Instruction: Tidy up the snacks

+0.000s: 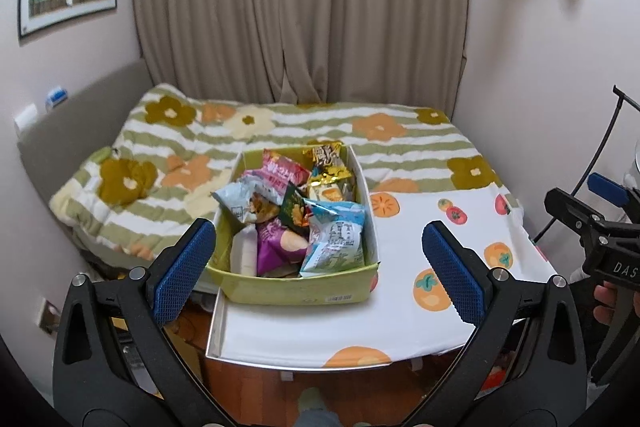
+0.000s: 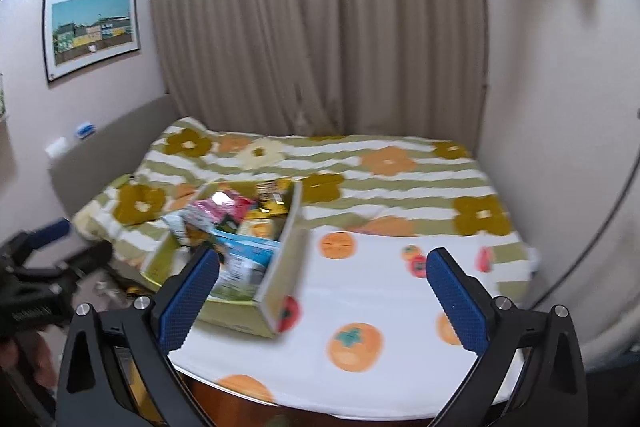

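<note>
Snack packets [image 1: 296,215] fill the green cardboard box [image 1: 304,289], which sits on the table [image 1: 408,327], on its persimmon-print cloth, at the edge nearest the flowered bed [image 1: 400,143]. We hold the left tongs [image 1: 318,271] spread wide before the box, gripping nothing. Our right tongs [image 2: 322,301], spread equally wide and empty, sit right of the box; that view is blurred.

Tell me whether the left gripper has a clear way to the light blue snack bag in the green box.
Probably yes: the left gripper is open and empty, and the light blue snack bag lies uncovered atop the pile at the green box's near end.
</note>
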Demonstrator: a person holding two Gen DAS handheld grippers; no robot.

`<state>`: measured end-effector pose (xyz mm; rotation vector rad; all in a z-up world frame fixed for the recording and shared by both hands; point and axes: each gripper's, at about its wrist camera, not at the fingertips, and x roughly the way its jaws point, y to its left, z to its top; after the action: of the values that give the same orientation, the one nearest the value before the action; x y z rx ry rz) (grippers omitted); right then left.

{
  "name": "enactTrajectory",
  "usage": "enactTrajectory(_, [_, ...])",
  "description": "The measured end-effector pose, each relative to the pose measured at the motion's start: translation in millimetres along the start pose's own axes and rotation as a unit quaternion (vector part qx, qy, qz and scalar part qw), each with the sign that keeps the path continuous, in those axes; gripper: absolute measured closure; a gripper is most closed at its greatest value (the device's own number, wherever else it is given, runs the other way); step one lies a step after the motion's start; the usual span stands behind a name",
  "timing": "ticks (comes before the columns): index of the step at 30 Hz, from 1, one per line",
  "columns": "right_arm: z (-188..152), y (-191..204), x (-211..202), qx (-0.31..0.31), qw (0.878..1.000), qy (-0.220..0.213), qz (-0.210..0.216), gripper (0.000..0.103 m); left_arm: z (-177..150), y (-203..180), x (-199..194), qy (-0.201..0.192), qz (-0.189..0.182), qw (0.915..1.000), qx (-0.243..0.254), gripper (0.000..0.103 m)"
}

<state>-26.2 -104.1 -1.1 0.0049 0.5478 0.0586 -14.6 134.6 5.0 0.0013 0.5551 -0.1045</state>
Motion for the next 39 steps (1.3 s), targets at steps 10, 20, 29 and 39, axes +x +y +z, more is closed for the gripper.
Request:
enactTrajectory(10, [-20, -16, -19, 0.017, 1.0, 0.0, -0.025, 0.0, -8, -23, -9, -0.006, 0.009, 0.9997, 0.02, 0.001])
enactTrajectory(20, [-23, -20, -22, 0.019, 0.999, 0.0, -0.028, 0.0, -11, -29, -9, -0.006, 0.006, 0.9997, 0.022, 0.001])
enactTrajectory(29, [-23, -22, -22, 0.021, 0.999, 0.0, -0.03, 0.0, -9, -34, -6, -0.006, 0.003, 0.9996, 0.026, 0.001])
enactTrajectory(39, [-22, -26, -19, 0.024, 0.999, 0.0, -0.034, 0.0, -9, -36, -5, -0.006, 0.004, 0.9996, 0.026, 0.001])
